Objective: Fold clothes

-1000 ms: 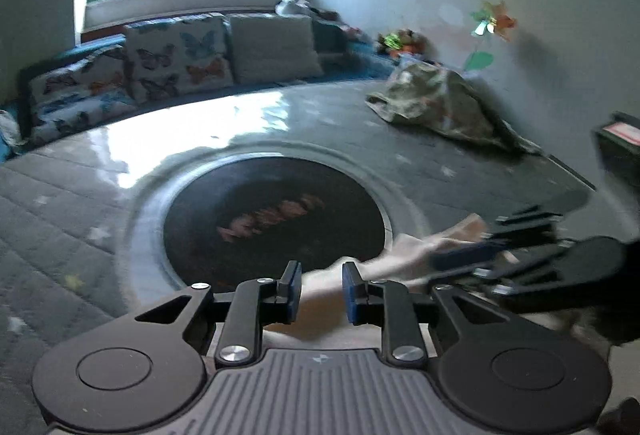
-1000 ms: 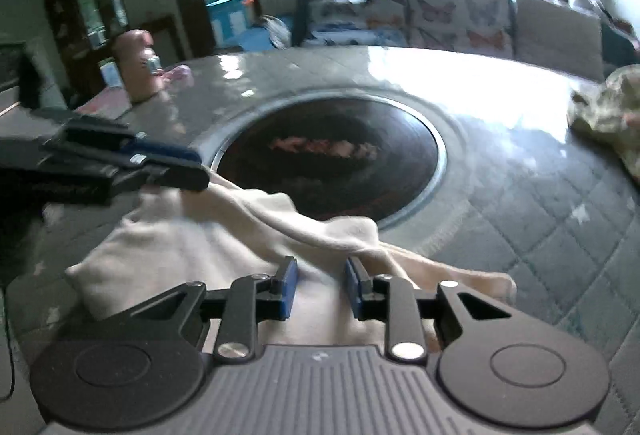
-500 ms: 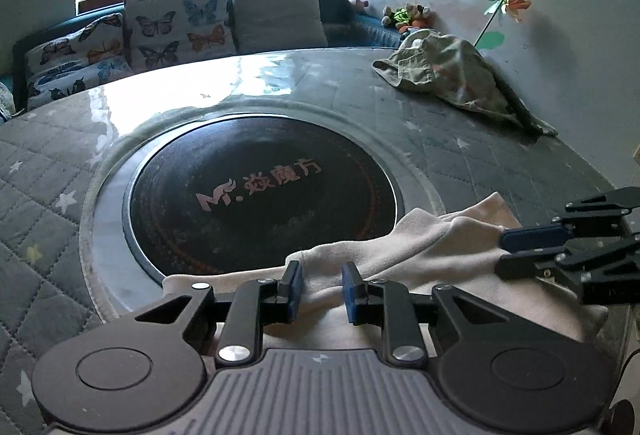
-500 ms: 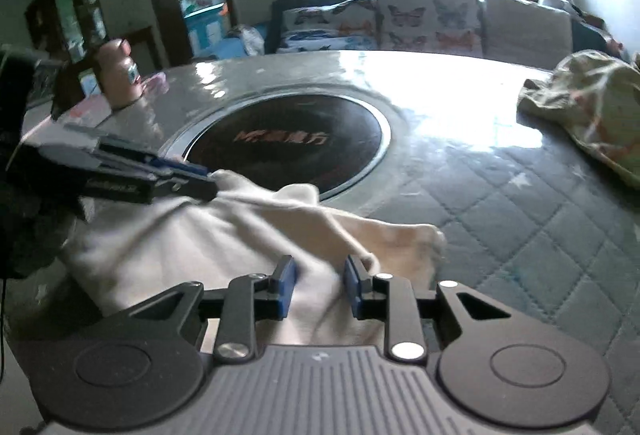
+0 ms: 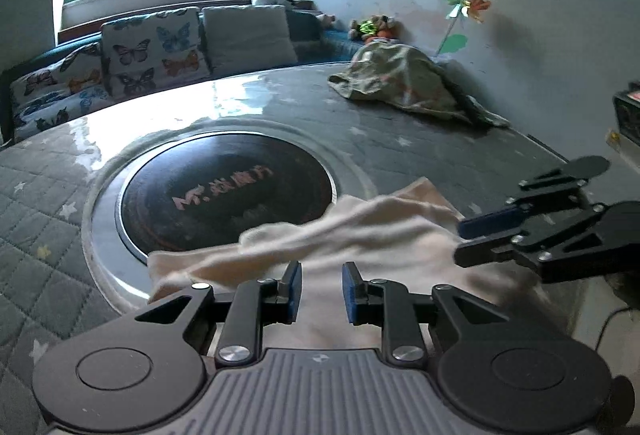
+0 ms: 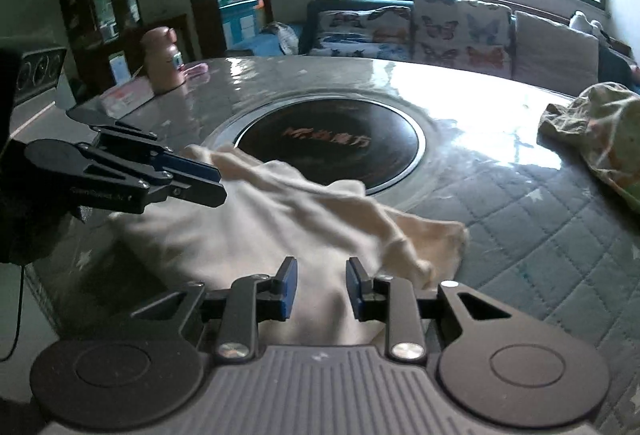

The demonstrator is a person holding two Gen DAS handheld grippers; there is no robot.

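A cream garment (image 5: 360,239) lies crumpled on the near edge of the round quilted table (image 5: 48,187), partly over the rim of the dark centre disc (image 5: 228,195). It also shows in the right wrist view (image 6: 280,219). My left gripper (image 5: 320,289) is open just above the garment's near part and holds nothing. My right gripper (image 6: 321,287) is open over the garment and holds nothing. Each gripper shows in the other's view, the right (image 5: 480,235) at the garment's right end and the left (image 6: 200,179) at its left end.
A camouflage-patterned garment (image 5: 396,87) lies heaped at the table's far right, also in the right wrist view (image 6: 600,131). A pink bottle (image 6: 162,59) and a pink packet (image 6: 124,97) stand at the table's left edge. Butterfly cushions (image 5: 152,55) line a bench behind the table.
Both grippers have pulled back and risen from the cream garment with their jaws still open. The garment has bunched up and looks motion-blurred.
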